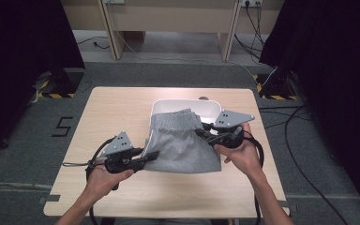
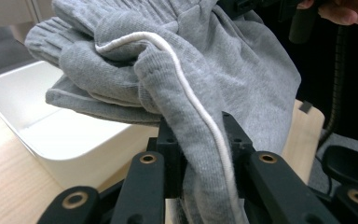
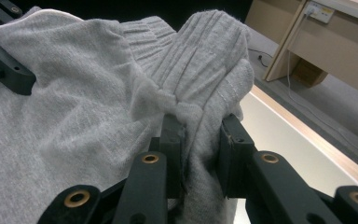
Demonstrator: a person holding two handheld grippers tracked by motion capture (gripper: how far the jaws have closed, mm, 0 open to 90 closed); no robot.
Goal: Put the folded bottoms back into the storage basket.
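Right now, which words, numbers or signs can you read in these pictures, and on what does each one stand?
"5": a black figure marked on the grey floor, left of the table.
No print can be read on the grey garment, the white bin or the wall socket.
The yellow-black stripes on the floor bear no words.

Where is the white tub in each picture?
High view: white plastic tub at the table's middle, far side, partly under the grey knitted garment.
Left gripper view: tub at lower left, below the garment.
Right gripper view: tub at right.
Shared landmark: the garment, clamped by both grippers.
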